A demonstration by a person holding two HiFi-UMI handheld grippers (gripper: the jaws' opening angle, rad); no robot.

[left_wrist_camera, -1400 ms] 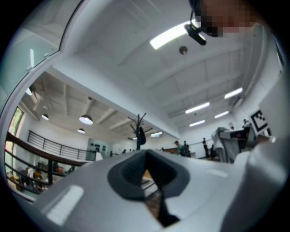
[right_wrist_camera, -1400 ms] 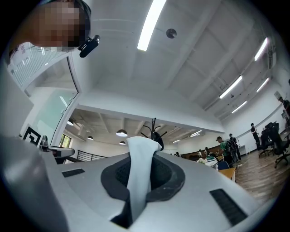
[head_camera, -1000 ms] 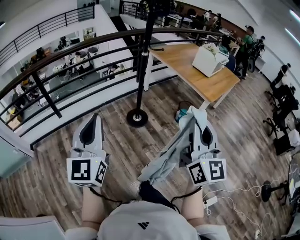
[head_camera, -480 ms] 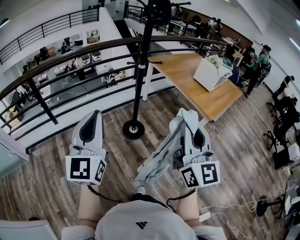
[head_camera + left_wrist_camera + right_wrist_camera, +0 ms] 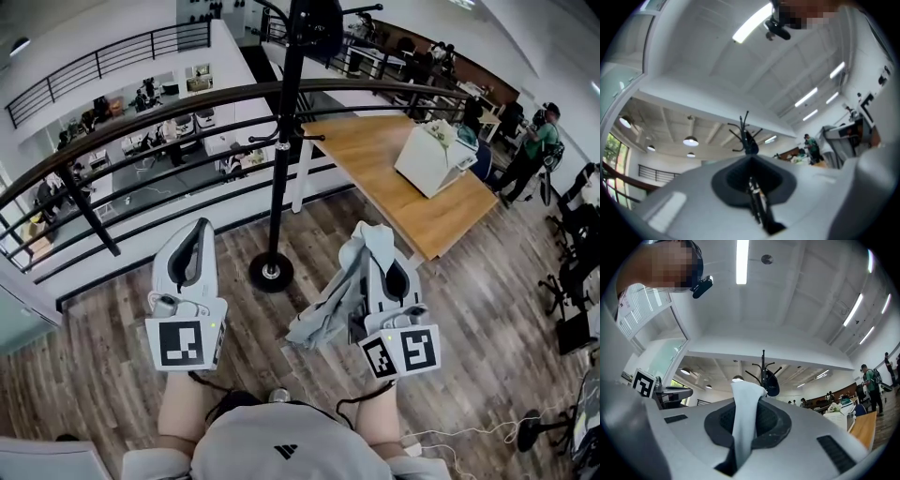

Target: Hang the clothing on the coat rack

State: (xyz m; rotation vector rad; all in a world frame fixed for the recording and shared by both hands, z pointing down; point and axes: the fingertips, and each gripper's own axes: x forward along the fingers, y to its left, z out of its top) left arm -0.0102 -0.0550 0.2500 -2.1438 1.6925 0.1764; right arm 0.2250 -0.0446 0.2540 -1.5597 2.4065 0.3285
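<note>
Two grippers are held low before the rack, and only one is loaded.

The jaws of the right gripper [image 5: 746, 434] are pressed together on a fold of the pale grey-blue cloth garment [image 5: 330, 302], while those of the left gripper [image 5: 755, 199] are closed on nothing. From the right jaw tips the garment is draped down that gripper's inner side, its long axis slanting from the tips back toward the person's torso, with the loose end hanging free. The black metal coat rack [image 5: 285, 141] is seen upright ahead, its round base on the wood floor between the two grippers. Compared with a second ago, the loose end has been lifted clear of the person's lap and the rack's base has been brought nearer.
</note>
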